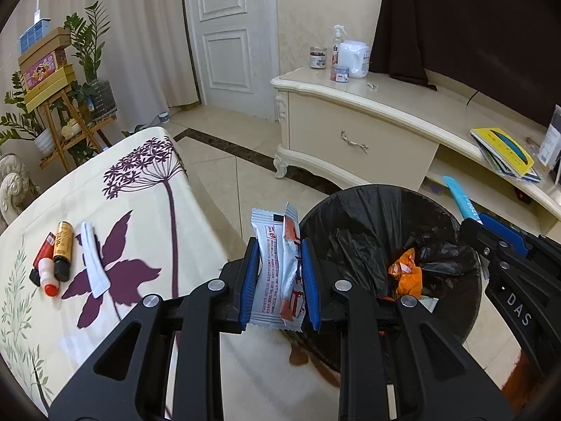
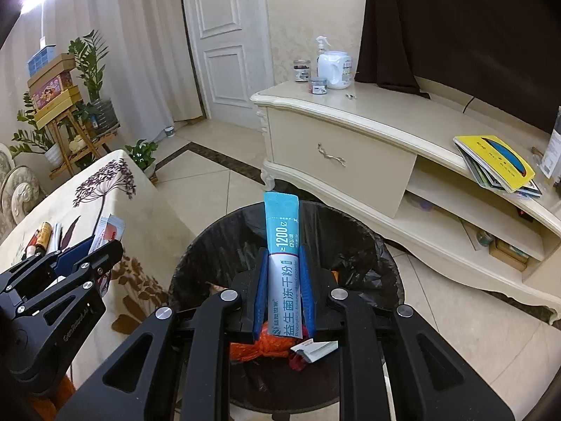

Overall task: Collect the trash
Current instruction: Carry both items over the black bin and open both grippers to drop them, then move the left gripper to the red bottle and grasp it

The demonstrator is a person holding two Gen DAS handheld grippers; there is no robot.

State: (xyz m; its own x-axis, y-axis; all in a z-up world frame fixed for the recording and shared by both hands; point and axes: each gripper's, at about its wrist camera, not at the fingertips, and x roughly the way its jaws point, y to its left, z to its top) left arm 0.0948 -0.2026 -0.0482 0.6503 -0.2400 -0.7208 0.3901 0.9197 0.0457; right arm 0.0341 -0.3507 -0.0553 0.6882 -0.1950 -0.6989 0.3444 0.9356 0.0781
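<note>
My left gripper (image 1: 279, 245) is shut on a silver and red snack wrapper (image 1: 277, 266), held upright beside the left rim of the black-lined trash bin (image 1: 354, 210). My right gripper (image 2: 283, 256) is shut on a blue and white sachet (image 2: 282, 245), held over the bin (image 2: 210, 245). Orange and white trash (image 1: 406, 270) lies inside the bin. On the floral tablecloth (image 1: 147, 203) lie a white wrapper strip (image 1: 94, 259), a small brown bottle (image 1: 63, 249) and a red and white tube (image 1: 45, 263). The right gripper shows in the left wrist view (image 1: 471, 222); the left one shows in the right wrist view (image 2: 101, 244).
A cream TV cabinet (image 1: 350, 129) stands behind the bin with jars, a spray bottle and a yellow book (image 1: 505, 151) on it. A plant stand with boxes (image 1: 52, 80) is at the far left. A white door (image 1: 228, 35) is behind. Tiled floor lies between table and cabinet.
</note>
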